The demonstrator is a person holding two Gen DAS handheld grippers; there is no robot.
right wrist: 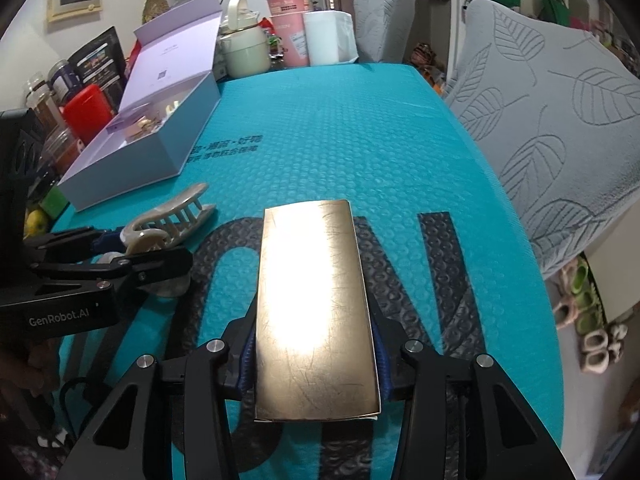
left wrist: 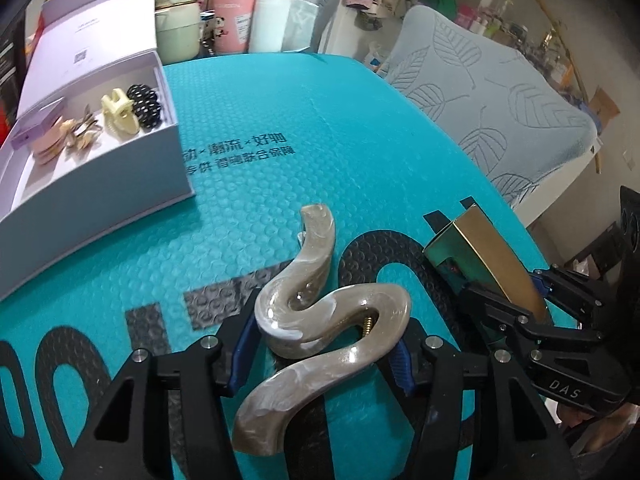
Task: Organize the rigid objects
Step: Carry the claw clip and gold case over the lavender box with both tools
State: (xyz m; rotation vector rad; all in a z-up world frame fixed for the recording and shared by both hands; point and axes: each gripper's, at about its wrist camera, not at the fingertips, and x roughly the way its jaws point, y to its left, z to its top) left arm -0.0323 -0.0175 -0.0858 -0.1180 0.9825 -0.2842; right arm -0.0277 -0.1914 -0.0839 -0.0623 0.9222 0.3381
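At lower centre, the left gripper (left wrist: 320,354) clamped a wavy clip (left wrist: 320,320), while the right gripper (right wrist: 316,364) clamped a gold clip (right wrist: 316,308).

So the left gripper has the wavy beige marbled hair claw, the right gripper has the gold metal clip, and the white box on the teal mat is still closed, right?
Not quite: the white box is open, its lid standing up, with hair clips already inside, as the left wrist view shows. The rest holds: the left gripper is on the wavy beige marbled hair claw, and the right gripper grips the gold metal clip, over the teal mat.
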